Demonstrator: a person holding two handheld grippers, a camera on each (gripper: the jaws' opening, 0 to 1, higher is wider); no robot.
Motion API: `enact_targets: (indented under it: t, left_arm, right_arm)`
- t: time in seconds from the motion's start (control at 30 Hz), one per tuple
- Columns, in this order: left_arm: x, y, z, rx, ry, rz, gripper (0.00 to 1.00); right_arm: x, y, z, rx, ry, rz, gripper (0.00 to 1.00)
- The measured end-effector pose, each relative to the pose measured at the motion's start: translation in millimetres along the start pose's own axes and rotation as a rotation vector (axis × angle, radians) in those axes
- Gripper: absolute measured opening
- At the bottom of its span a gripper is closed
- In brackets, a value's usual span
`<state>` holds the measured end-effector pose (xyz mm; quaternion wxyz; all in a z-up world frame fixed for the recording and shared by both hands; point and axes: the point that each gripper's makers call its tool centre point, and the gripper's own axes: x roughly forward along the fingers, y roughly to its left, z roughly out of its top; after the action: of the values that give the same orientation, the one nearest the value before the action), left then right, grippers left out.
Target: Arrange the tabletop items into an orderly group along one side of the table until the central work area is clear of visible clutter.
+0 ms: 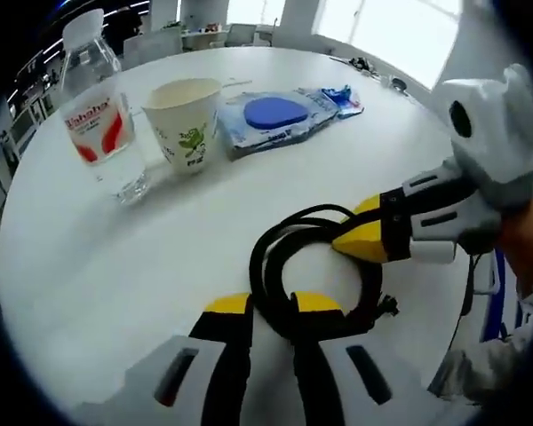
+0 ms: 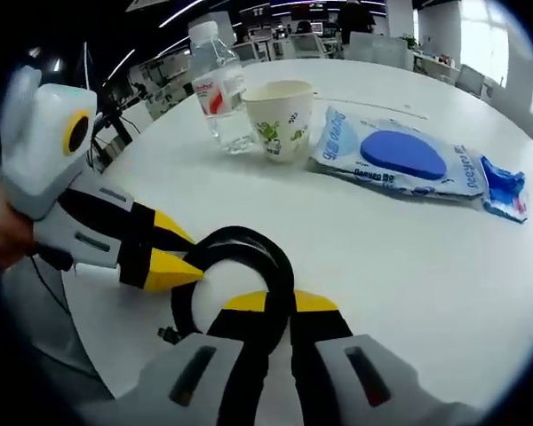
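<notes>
A coiled black cable [image 1: 259,266] lies on the white round table [image 1: 107,275] near its edge. In the left gripper view my left gripper [image 1: 271,303] has its yellow-tipped jaws closed on the near side of the coil. My right gripper [image 1: 362,235] reaches in from the right, its tips pinching the coil's far side. The right gripper view shows the cable [image 2: 249,238] looping out from between the right gripper [image 2: 280,302] jaws, while the left gripper [image 2: 182,262] holds the coil's left side.
Farther back stand a clear water bottle [image 1: 98,115] [image 2: 218,84] and a paper cup [image 1: 186,120] [image 2: 284,115], side by side. A blue packet [image 1: 280,115] [image 2: 404,155] lies flat beside the cup. The table edge [image 2: 115,355] runs close behind the cable.
</notes>
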<state>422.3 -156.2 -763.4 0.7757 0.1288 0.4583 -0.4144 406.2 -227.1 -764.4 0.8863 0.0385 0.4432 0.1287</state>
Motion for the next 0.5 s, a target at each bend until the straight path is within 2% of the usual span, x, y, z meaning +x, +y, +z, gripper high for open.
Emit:
enact_targets:
  t: [0.13, 0.5]
  left_arm:
    - [-1.4, 0.9, 0.8, -0.025, 0.001, 0.0, 0.09]
    - [-7.0, -3.4, 9.0, -0.049, -0.024, -0.007, 0.08]
  right_arm:
    - [-3.6, -0.1, 1.1, 0.007, -0.006, 0.006, 0.05]
    - [-14.8, -0.8, 8.1, 0.016, -0.036, 0.024, 0.04]
